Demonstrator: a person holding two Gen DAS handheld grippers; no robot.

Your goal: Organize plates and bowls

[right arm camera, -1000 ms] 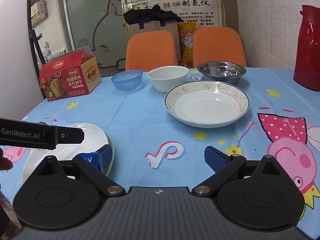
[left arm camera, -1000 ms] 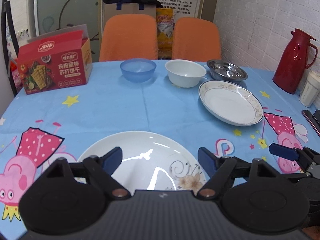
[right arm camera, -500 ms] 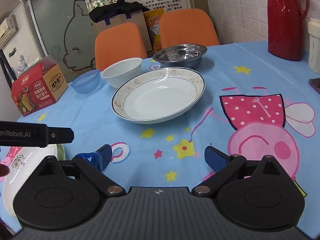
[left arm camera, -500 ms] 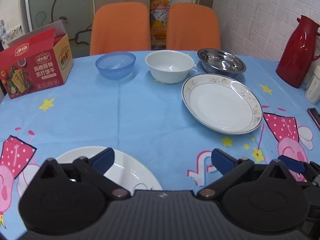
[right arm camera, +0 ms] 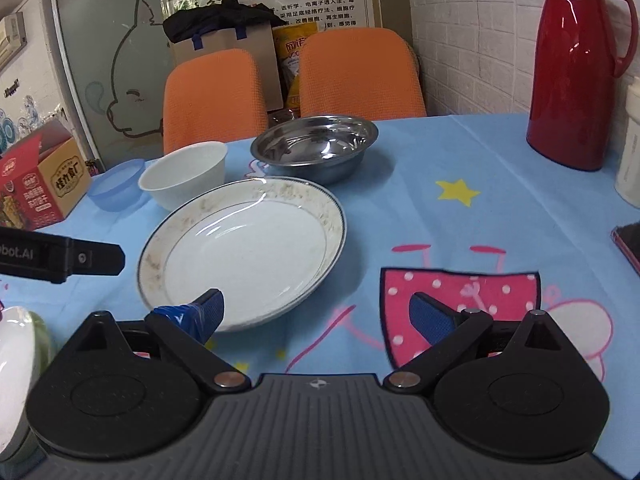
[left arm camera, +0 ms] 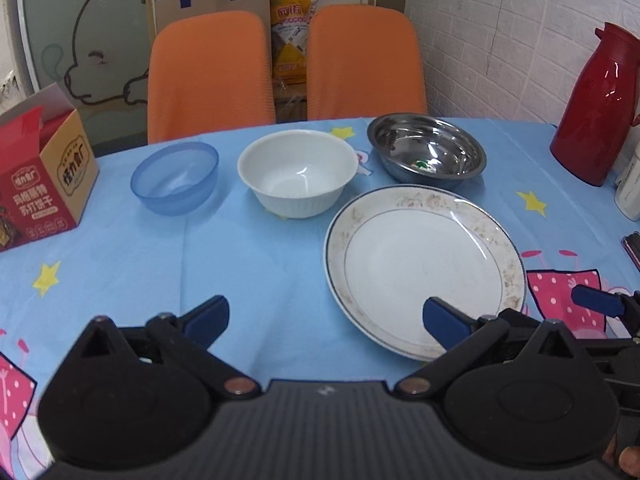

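A gold-rimmed white plate (left arm camera: 424,264) lies on the blue tablecloth, also in the right wrist view (right arm camera: 244,248). Behind it stand a blue plastic bowl (left arm camera: 176,176), a white bowl (left arm camera: 298,176) and a steel bowl (left arm camera: 428,154). My left gripper (left arm camera: 326,318) is open and empty, its right finger over the plate's near rim. My right gripper (right arm camera: 316,312) is open and empty, its left finger at the plate's near edge. A white plate (right arm camera: 16,344) shows at the far left of the right wrist view.
A red cracker box (left arm camera: 40,184) stands at the left. A red thermos (left arm camera: 600,104) and a white cup (left arm camera: 630,184) stand at the right, with a dark phone (right arm camera: 630,240) near the right edge. Two orange chairs (left arm camera: 212,72) stand behind the table.
Both grippers have moved forward and right toward the gold-rimmed plate. The flowered white plate has dropped out of the left wrist view. Both grippers stay open.
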